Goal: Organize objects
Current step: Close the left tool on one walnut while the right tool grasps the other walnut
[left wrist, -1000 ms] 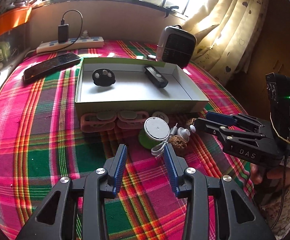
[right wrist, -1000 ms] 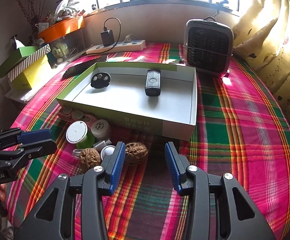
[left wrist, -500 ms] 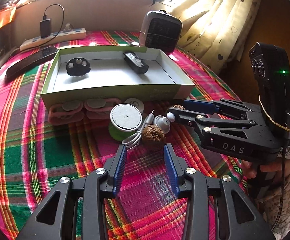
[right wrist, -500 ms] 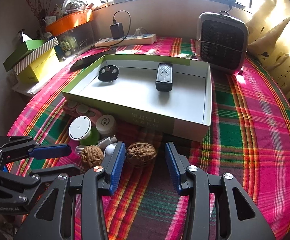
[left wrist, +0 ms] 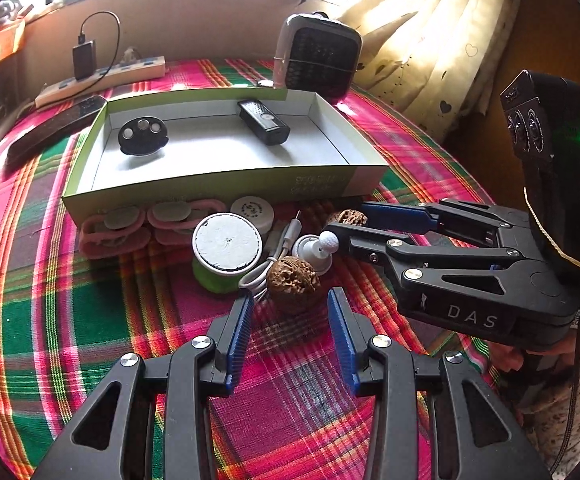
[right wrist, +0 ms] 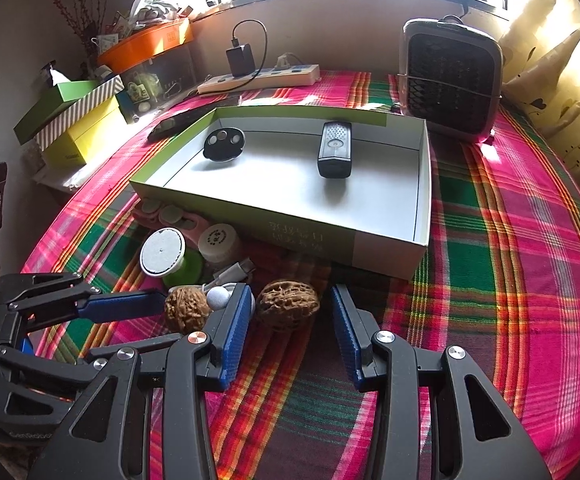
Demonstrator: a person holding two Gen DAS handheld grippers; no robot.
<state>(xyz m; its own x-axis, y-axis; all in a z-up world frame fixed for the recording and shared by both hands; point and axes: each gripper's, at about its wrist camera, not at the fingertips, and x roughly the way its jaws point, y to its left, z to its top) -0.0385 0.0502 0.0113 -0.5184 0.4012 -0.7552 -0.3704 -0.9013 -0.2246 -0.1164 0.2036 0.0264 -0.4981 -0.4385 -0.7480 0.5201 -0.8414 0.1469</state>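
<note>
A shallow green box (left wrist: 225, 184) (right wrist: 420, 184) holds a black round fob (left wrist: 143, 136) (right wrist: 224, 143) and a black remote (left wrist: 263, 121) (right wrist: 334, 155). In front of it lie two walnuts, a white-topped green cylinder (left wrist: 226, 249) (right wrist: 162, 253), a small white jar (left wrist: 252, 211) (right wrist: 218, 241), a white earbud with cable (left wrist: 317, 251) and pink holders (left wrist: 115, 230). My left gripper (left wrist: 290, 300) is open, with one walnut (left wrist: 293, 283) (right wrist: 186, 309) at its fingertips. My right gripper (right wrist: 290, 300) is open, with the other walnut (right wrist: 287, 303) (left wrist: 346, 216) just ahead of its tips.
A small heater (right wrist: 450, 80) stands behind the box at the right. A power strip with a charger (right wrist: 257, 78) and a long black remote (left wrist: 55, 128) lie at the back left. Stacked boxes (right wrist: 73, 120) stand off the table's left. Curtains (left wrist: 430, 40) hang at the right.
Both grippers have moved forward towards the walnuts. Each walnut now lies close to a pair of open fingertips. The two grippers stand nearer each other.
</note>
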